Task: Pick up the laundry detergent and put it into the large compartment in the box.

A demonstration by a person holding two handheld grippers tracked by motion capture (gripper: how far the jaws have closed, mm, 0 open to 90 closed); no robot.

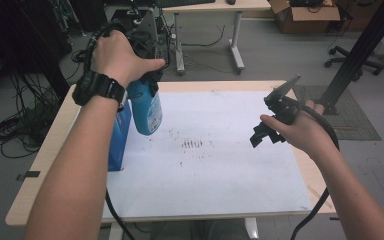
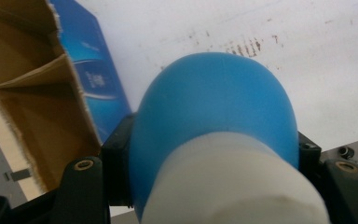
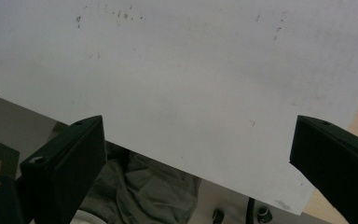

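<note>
My left tongs (image 1: 147, 82) pinch blue bottle (image 1: 146, 110) by neck, above open carton (image 1: 118, 135). Keep bottle upright, lower into free compartment. Right tongs (image 1: 267, 131) spread, empty.

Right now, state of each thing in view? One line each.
Left gripper: jaws shut on the blue bottle, held above the table.
Blue bottle: lifted, hanging bottom down, white cap end between the jaws.
Blue box: top flaps open, standing on the white sheet's left edge.
Right gripper: jaws open, empty, held above the sheet.
White sheet: flat on the table, dark smudges near its centre.
</note>
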